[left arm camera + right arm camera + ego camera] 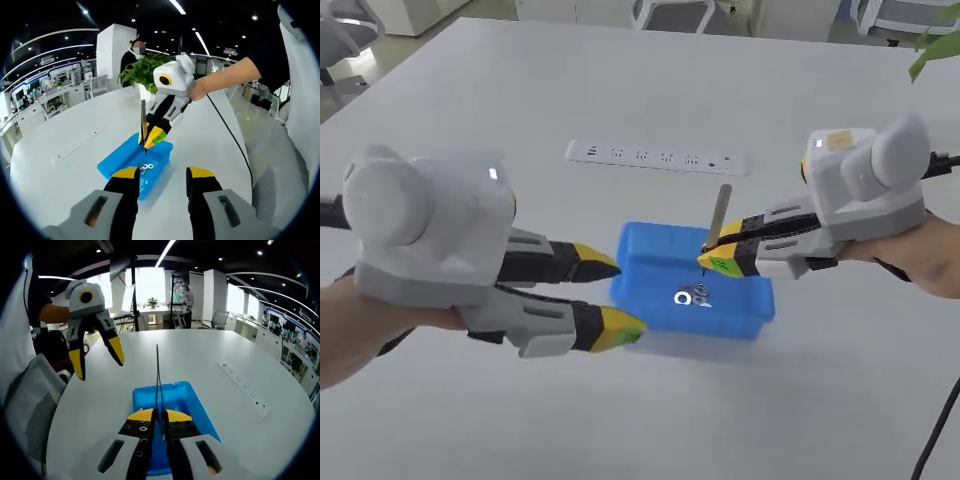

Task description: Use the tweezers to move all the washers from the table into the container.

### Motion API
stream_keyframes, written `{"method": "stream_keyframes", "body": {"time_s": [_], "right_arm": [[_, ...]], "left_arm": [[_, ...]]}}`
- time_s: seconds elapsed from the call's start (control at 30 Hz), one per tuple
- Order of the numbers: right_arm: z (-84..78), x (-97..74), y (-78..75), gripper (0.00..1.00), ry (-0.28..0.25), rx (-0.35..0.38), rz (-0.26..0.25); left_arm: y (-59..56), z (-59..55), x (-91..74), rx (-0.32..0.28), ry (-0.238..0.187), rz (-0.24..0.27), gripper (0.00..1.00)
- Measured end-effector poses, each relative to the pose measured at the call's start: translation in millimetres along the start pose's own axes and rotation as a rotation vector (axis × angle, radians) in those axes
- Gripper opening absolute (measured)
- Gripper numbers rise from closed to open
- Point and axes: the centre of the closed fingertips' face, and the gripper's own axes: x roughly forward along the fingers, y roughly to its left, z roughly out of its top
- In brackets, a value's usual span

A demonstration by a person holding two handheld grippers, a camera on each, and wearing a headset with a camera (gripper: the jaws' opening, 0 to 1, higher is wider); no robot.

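Note:
A shallow blue container [650, 262] sits mid-table with several metal washers [692, 297] inside. My right gripper [720, 262] is shut on the thin tweezers [722, 208], which stand nearly upright over the container with their points just above the washers. In the right gripper view the tweezers [157, 375] run forward from the shut jaws [160, 415] over the container [180, 395]. My left gripper [613, 297] hovers open at the container's left edge, holding nothing. Its own view has the container [120, 157], the washers [145, 166] and the right gripper [152, 136] with the tweezers [143, 120].
A white power strip [655, 157] lies on the white table [470, 120] beyond the container. Office chairs stand at the far table edge. A person stands by a potted plant [142, 70] across the room.

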Motion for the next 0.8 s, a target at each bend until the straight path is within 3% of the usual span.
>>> {"method": "stream_keyframes", "body": {"time_s": [0.03, 0.13, 0.3, 0.53, 0.7, 0.8], "right_arm": [[4.1, -0.9, 4.2, 0.08, -0.003, -0.015, 0.005], [8.8, -2.6, 15.4, 0.08, 0.004, -0.052, 0.025], [5.4, -6.7, 30.5, 0.08, 0.038, -0.095, 0.053], [-0.5, -13.2, 45.9, 0.08, 0.073, -0.118, 0.082], [-5.0, -14.6, 53.9, 0.08, 0.099, -0.125, 0.102], [-6.3, -14.6, 59.5, 0.08, 0.110, -0.124, 0.120]], "left_arm": [[0.4, 3.1, 1.1, 0.007, -0.003, -0.002, 0.42], [5.4, 26.5, 11.0, 0.054, -0.024, -0.013, 0.42], [4.5, 44.9, 24.0, 0.082, -0.045, -0.036, 0.41], [-12.2, 44.3, 36.0, 0.099, -0.036, -0.092, 0.38], [-22.8, 46.0, 37.6, 0.091, -0.046, -0.140, 0.21], [-23.1, 50.6, 37.6, 0.094, -0.065, -0.139, 0.20]]}}
